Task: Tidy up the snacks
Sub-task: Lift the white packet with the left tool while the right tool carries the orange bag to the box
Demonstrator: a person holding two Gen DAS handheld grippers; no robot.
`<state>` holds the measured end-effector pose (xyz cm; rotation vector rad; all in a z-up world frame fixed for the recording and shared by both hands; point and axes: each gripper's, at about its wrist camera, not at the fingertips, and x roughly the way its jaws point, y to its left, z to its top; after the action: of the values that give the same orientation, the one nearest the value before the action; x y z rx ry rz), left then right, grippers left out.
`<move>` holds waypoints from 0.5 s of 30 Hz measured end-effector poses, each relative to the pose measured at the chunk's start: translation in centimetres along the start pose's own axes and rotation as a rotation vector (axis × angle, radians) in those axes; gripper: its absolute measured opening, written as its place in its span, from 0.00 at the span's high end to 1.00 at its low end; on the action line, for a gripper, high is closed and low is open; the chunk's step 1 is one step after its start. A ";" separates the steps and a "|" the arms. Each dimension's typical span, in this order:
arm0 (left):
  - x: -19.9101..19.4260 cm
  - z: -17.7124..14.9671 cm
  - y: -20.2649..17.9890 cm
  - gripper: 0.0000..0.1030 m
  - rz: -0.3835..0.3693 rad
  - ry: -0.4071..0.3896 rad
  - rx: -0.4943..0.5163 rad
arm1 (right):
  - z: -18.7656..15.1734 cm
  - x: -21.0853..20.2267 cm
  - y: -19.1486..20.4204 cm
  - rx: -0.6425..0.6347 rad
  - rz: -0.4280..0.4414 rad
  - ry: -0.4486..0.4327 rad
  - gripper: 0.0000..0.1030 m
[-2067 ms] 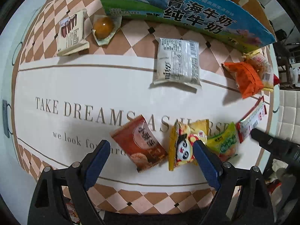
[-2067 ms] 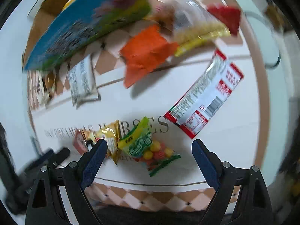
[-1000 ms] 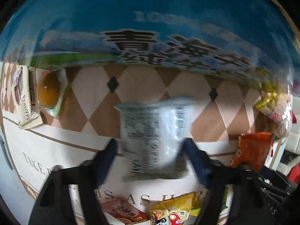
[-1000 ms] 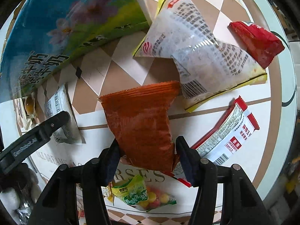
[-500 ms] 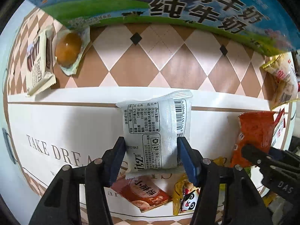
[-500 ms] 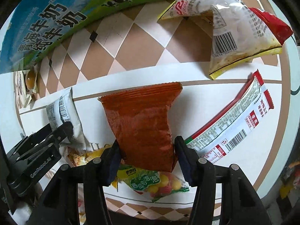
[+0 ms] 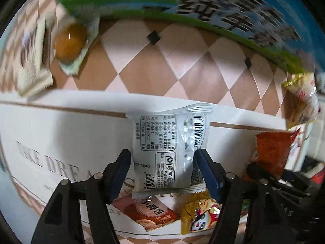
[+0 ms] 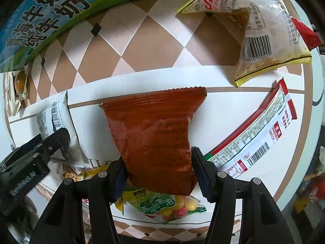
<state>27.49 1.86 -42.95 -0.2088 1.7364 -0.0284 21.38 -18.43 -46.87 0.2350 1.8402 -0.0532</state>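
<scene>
White barcoded snack packet (image 7: pixel 172 150) gripped by left gripper (image 7: pixel 162 172), jaws just widened, above tablecloth (image 7: pixel 61 126). Crinkled orange-red snack bag (image 8: pixel 154 134) clamped by right gripper (image 8: pixel 158 172), above candy packet (image 8: pixel 162 205).

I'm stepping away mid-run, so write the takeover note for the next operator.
Left gripper: jaws just opened a little, flat white foil snack packet between them; grip uncertain.
Right gripper: shut on the crinkled orange-red snack bag.
Blue-and-green milk carton box stands at the table's far edge.
On the tablecloth: clear-and-yellow triangular bag, long red-and-white packet, green candy bag, yellow cartoon pack, red biscuit pack, wrapped egg, cream wafer pack.
Done: two picked. Left: everything else.
</scene>
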 end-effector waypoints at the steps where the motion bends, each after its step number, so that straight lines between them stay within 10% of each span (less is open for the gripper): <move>1: 0.2 0.1 0.4 0.33 -0.025 0.011 -0.016 | -0.4 0.1 0.4 0.002 0.000 0.001 0.40; 15: -0.5 0.1 -4.0 0.46 0.108 -0.068 0.121 | -0.3 -0.4 -1.7 0.010 0.001 -0.032 0.45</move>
<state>28.14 -1.96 -41.90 -0.0266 1.6694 -0.0465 20.85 -20.11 -46.57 0.2408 1.8086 -0.0648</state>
